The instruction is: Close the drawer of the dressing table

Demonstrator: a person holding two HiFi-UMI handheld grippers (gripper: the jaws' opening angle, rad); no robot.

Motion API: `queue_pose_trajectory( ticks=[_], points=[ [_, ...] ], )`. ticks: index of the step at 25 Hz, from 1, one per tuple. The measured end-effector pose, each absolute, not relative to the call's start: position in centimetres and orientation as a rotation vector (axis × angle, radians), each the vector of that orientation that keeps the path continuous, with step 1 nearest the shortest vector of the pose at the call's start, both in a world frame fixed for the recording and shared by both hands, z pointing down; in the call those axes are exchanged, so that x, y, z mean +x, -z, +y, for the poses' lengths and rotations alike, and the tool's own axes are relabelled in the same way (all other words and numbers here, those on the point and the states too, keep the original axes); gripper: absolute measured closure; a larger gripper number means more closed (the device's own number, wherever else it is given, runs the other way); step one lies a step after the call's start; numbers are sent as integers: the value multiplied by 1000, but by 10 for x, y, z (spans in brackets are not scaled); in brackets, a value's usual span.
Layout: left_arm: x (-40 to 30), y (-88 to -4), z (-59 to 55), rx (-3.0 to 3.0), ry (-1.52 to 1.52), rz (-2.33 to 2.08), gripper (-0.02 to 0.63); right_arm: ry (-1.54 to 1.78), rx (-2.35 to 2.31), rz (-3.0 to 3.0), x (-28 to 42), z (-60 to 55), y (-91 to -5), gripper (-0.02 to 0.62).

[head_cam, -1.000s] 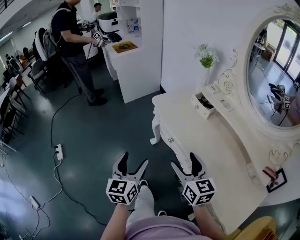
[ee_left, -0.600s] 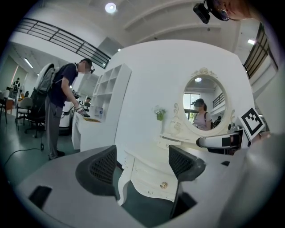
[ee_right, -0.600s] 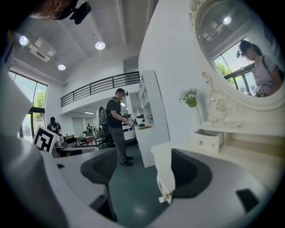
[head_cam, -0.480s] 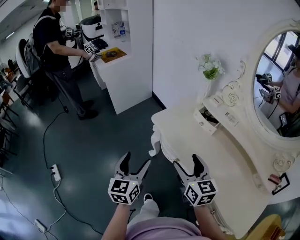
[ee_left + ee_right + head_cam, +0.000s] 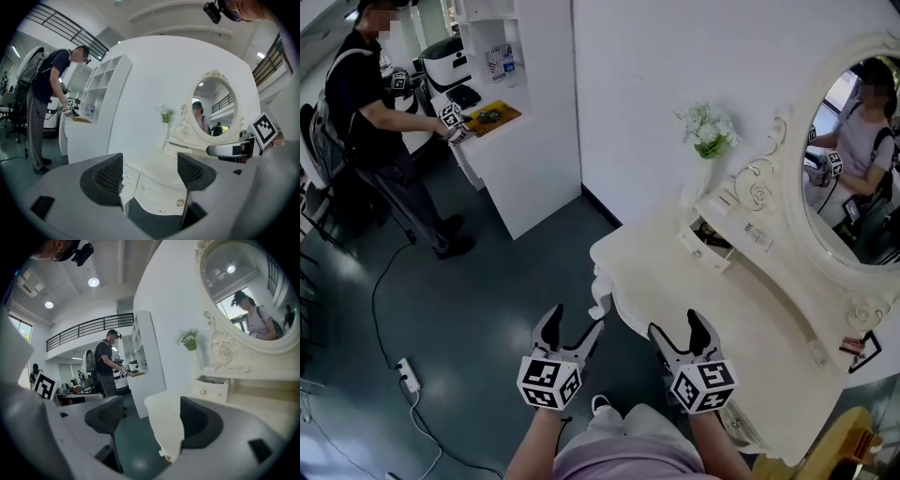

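My left tongs (image 5: 575, 319) and right tongs (image 5: 675, 322) gape wide, empty. The open drawer (image 5: 705, 240) sits well ahead of the right tongs on the surface (image 5: 722, 314); I should push its front squarely

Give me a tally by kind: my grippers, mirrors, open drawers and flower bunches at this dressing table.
Grippers: 2 (left gripper, right gripper)
Mirror: 1
Open drawer: 1
Flower bunch: 1
Total: 5

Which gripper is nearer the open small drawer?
Right. The right gripper is at the table edge before the drawer; the left gripper is over floor, farther off.
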State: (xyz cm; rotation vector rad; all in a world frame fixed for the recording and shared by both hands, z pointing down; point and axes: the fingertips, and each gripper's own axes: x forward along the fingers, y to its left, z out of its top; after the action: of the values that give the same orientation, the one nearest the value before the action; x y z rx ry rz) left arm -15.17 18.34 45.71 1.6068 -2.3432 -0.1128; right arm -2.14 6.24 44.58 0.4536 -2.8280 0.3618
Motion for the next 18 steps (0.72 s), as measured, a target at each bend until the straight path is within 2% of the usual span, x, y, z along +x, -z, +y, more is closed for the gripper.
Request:
queue_pose_trajectory(
  ticks=[18],
  points=[
    [-162, -463, 40, 1825, 20, -2164, 256, -429, 812, -2764, 2, -68, -455, 223]
  ],
)
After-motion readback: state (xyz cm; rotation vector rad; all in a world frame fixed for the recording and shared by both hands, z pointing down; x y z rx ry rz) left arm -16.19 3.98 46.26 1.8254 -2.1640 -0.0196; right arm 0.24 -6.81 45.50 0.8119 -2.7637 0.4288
